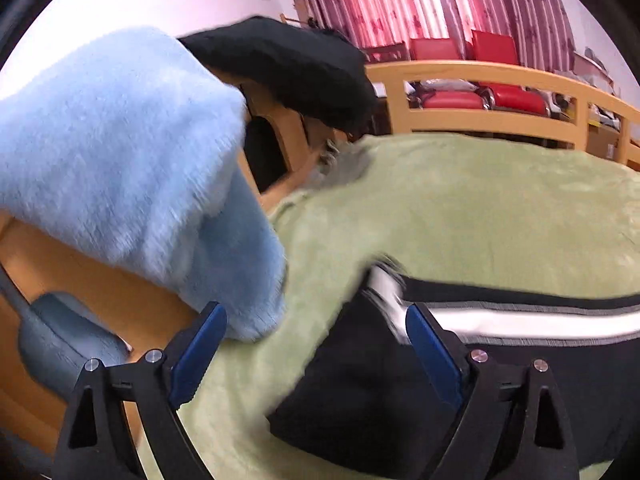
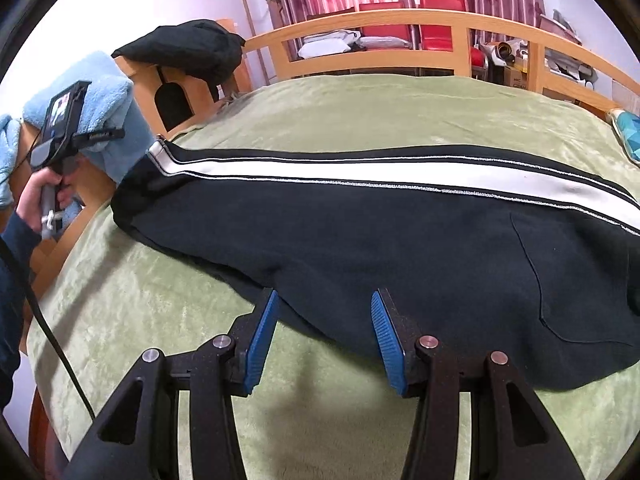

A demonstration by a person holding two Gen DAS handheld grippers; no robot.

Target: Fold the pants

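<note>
Black pants (image 2: 360, 240) with a white side stripe (image 2: 360, 170) lie lengthwise on the green blanket (image 2: 160, 320) of a bed. My right gripper (image 2: 324, 298) hovers at their near edge, jaws open, with no cloth pinched between its blue pads (image 2: 384, 336). In the left wrist view, the pants' narrow end (image 1: 360, 380) lies under and just right of my left gripper (image 1: 316, 312). Its jaws stand wide open and hold nothing. The cuff corner (image 1: 386, 288) is blurred beside the right finger. A hand grips the left tool's handle (image 2: 52, 196) at the bed's left side.
A fluffy light blue towel (image 1: 112, 152) and a black garment (image 1: 288, 64) hang over wooden furniture left of the bed. A wooden bed rail (image 2: 400, 24) with red chairs (image 2: 440, 36) behind it closes the far side. A teal item (image 2: 628, 132) lies at the right edge.
</note>
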